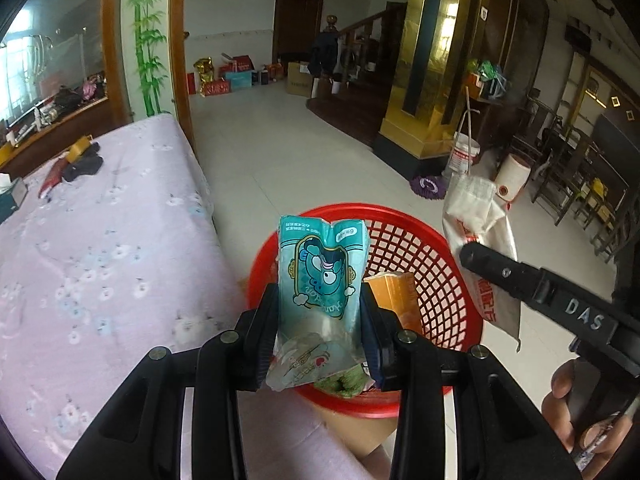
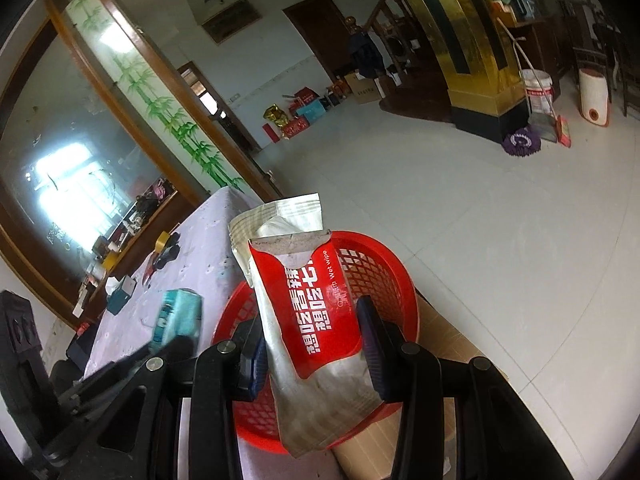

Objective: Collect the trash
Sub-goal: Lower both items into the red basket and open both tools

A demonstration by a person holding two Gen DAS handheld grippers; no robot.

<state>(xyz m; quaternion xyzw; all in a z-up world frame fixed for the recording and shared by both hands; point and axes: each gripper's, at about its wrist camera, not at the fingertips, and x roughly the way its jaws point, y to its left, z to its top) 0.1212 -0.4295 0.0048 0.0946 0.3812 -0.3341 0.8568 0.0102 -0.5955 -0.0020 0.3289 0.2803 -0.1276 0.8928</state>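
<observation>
My fingers (image 1: pixel 370 320) are pinching a teal cartoon wrapper (image 1: pixel 322 280) above the red basket (image 1: pixel 420 248), beside the flowered bench (image 1: pixel 100 260); my other hand's gripper (image 1: pixel 476 252) is holding a red-and-white pouch (image 1: pixel 484 232).

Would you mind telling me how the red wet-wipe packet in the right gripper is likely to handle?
The red wet-wipe packet is probably floppy: its foil is creased and its torn top gapes. It looks nearly empty, so likely light. Its glossy film may slip.
</observation>
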